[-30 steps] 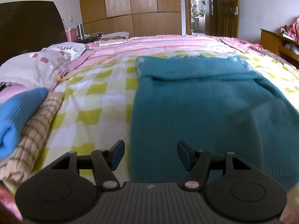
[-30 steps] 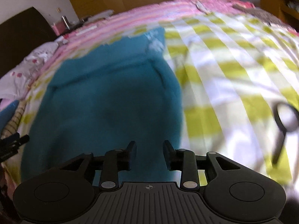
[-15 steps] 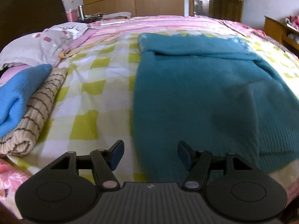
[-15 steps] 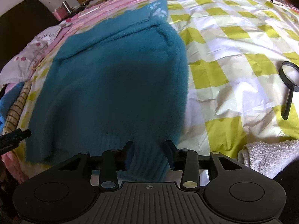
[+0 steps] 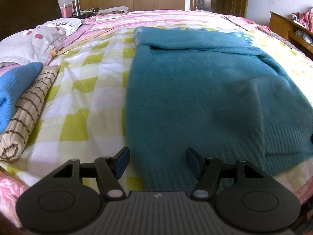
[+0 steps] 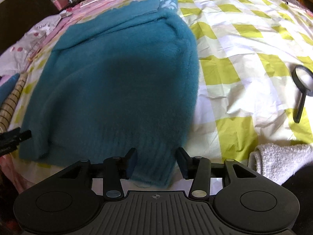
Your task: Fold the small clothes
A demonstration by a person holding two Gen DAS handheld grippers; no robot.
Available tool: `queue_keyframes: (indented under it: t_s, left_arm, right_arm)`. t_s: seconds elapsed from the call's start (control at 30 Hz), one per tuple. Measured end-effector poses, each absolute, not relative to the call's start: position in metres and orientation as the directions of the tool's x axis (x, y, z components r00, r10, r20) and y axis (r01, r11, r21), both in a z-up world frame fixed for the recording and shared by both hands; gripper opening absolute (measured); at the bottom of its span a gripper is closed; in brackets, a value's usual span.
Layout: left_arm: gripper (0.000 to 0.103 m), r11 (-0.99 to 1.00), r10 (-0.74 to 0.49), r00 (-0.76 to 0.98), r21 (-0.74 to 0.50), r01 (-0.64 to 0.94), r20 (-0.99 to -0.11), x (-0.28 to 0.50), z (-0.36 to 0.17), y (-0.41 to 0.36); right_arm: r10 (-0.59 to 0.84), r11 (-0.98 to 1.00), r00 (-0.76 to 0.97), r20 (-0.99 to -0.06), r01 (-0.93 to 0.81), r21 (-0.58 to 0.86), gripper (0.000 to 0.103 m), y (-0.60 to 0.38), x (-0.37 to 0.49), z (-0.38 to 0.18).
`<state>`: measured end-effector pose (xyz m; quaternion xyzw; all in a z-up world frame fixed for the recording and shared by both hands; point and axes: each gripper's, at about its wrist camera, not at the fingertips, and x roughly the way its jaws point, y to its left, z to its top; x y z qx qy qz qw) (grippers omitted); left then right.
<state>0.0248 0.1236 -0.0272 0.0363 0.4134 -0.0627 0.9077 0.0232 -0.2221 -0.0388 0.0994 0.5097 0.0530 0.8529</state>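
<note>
A teal fuzzy sweater [image 5: 195, 90] lies flat on the yellow-and-white checked bedsheet [image 5: 82, 90], sleeves folded in, ribbed hem toward me. It fills the middle of the right wrist view [image 6: 117, 82]. My left gripper [image 5: 157, 161] is open, its fingers either side of the hem's left corner. My right gripper [image 6: 156, 161] is open, its fingers either side of the hem's right corner. I cannot tell whether the pads touch the cloth. The left gripper's tip [image 6: 13, 137] shows at the right wrist view's left edge.
A rolled brown-striped cloth [image 5: 25, 115] and a blue knit [image 5: 11, 90] lie at the left. A grey pillow [image 5: 35, 41] lies behind them. A magnifying glass [image 6: 302, 90] and a white towel [image 6: 281, 160] lie right of the sweater. The bed's near edge is just below the hem.
Both grippers pulled back toward the near edge of the bed, from over the sweater's body to its hem. The right gripper's jaws opened wider. The sweater has not moved.
</note>
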Motion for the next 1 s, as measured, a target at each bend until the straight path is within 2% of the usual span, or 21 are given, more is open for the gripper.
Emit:
queue_keyframes:
  t_s: [0.03,0.13,0.3,0.47,0.53,0.67,0.8,1.0]
  left_arm:
    - [0.067,0.989,-0.086,0.652,0.013,0.146,-0.754,0.024,-0.026,0.123]
    - [0.067,0.989,-0.101,0.655,-0.003,0.149,-0.749,0.022,-0.022,0.126]
    - [0.067,0.99,-0.1,0.655,-0.008,0.142,-0.749,0.021,-0.022,0.126]
    - [0.068,0.987,-0.091,0.614,0.01,0.16,-0.784,0.027,-0.031,0.121]
    - [0.068,0.988,-0.103,0.609,-0.013,0.151,-0.787,0.028,-0.03,0.125]
    - [0.068,0.989,-0.112,0.609,-0.027,0.147,-0.785,0.028,-0.03,0.126]
    - [0.068,0.987,-0.112,0.616,-0.017,0.157,-0.78,0.029,-0.031,0.122]
    - [0.069,0.989,-0.126,0.611,-0.051,0.139,-0.781,0.034,-0.031,0.127]
  right_arm:
    - [0.191,0.976,0.476,-0.858,0.006,0.22,0.02,-0.222,0.024,-0.039]
    - [0.232,0.963,0.479,-0.846,0.011,0.271,0.01,-0.234,0.025,-0.03]
    - [0.172,0.973,0.539,-0.825,0.036,0.227,0.009,-0.261,0.014,-0.003]
    - [0.159,0.978,0.504,-0.849,0.038,0.205,0.009,-0.256,0.02,-0.02]
    - [0.174,0.973,0.487,-0.856,0.046,0.224,0.017,-0.253,0.023,-0.028]
    - [0.197,0.959,0.494,-0.847,0.083,0.271,0.019,-0.262,0.022,-0.028]
    - [0.209,0.952,0.55,-0.809,0.074,0.296,0.039,-0.266,0.02,-0.022]
    - [0.252,0.934,0.543,-0.801,0.081,0.348,0.041,-0.263,0.034,-0.04]
